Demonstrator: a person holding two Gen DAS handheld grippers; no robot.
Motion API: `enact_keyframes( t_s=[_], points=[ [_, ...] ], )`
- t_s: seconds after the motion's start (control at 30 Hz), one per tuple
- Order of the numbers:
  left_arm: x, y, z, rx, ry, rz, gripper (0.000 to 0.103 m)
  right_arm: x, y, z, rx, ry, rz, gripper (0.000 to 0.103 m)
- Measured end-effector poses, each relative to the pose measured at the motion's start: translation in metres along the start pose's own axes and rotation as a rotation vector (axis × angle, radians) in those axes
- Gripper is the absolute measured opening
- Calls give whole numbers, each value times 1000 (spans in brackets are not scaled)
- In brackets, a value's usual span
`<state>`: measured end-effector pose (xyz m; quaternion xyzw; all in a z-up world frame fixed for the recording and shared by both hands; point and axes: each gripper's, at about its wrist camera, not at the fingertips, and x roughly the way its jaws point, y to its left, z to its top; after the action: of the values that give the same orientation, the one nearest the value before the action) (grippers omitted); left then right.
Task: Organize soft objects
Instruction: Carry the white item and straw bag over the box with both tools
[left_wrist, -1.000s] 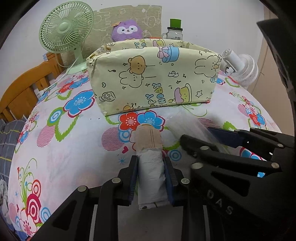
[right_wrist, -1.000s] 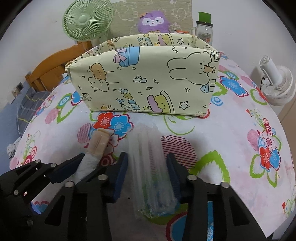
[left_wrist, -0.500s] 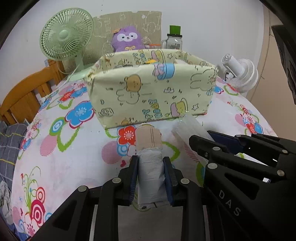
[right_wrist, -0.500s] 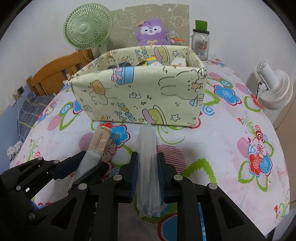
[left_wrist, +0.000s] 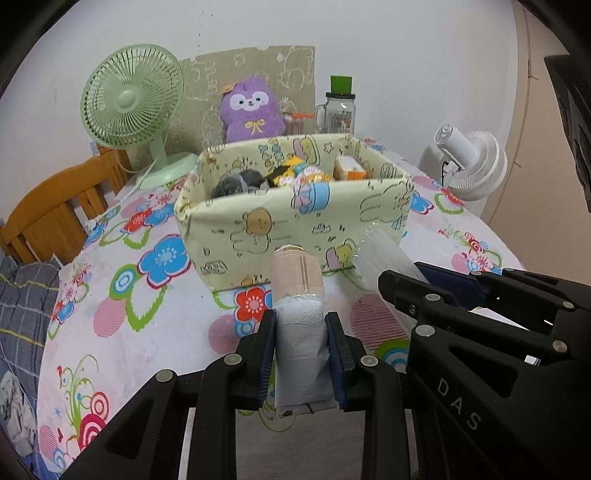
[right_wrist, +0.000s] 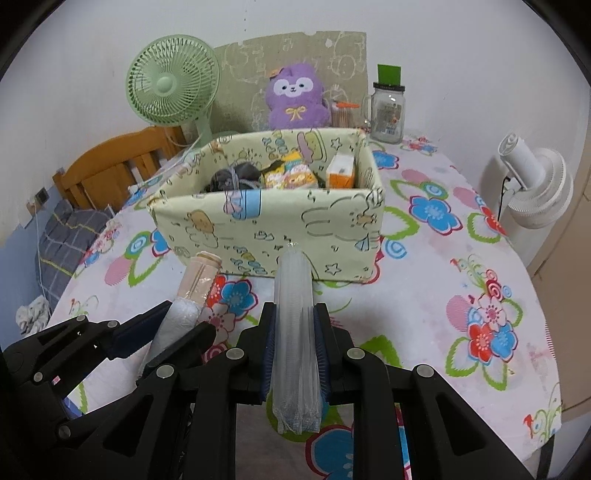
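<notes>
My left gripper (left_wrist: 301, 325) is shut on a grey-and-beige roll (left_wrist: 299, 317) and holds it above the floral tablecloth, short of the cream cartoon-print fabric box (left_wrist: 280, 229). The roll also shows in the right wrist view (right_wrist: 184, 302). My right gripper (right_wrist: 295, 325) is shut on a clear plastic sleeve (right_wrist: 293, 332), also lifted, pointing at the box (right_wrist: 273, 236). The sleeve's tip shows in the left wrist view (left_wrist: 380, 254). The box holds a dark bundle (right_wrist: 236, 175), colourful packets (right_wrist: 291, 175) and an orange-and-white carton (right_wrist: 341, 171).
Behind the box stand a green fan (right_wrist: 173, 81), a purple plush (right_wrist: 295, 96) and a glass jar with a green lid (right_wrist: 388, 110). A white fan (right_wrist: 535, 192) stands off the table's right side. A wooden chair (right_wrist: 118, 162) is at the left.
Both grippers have risen with their loads, so the inside of the box now shows. The right gripper closed on the clear sleeve, which lay loosely between its fingers a second ago.
</notes>
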<state>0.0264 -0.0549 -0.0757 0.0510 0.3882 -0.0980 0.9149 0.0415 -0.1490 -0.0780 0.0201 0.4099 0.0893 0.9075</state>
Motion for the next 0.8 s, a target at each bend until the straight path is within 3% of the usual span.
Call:
enact_keyframes(
  t_s=[0.8],
  points=[
    [-41, -3, 34, 19, -102, 2, 26, -47, 3, 34, 0, -94, -21, 23]
  ],
)
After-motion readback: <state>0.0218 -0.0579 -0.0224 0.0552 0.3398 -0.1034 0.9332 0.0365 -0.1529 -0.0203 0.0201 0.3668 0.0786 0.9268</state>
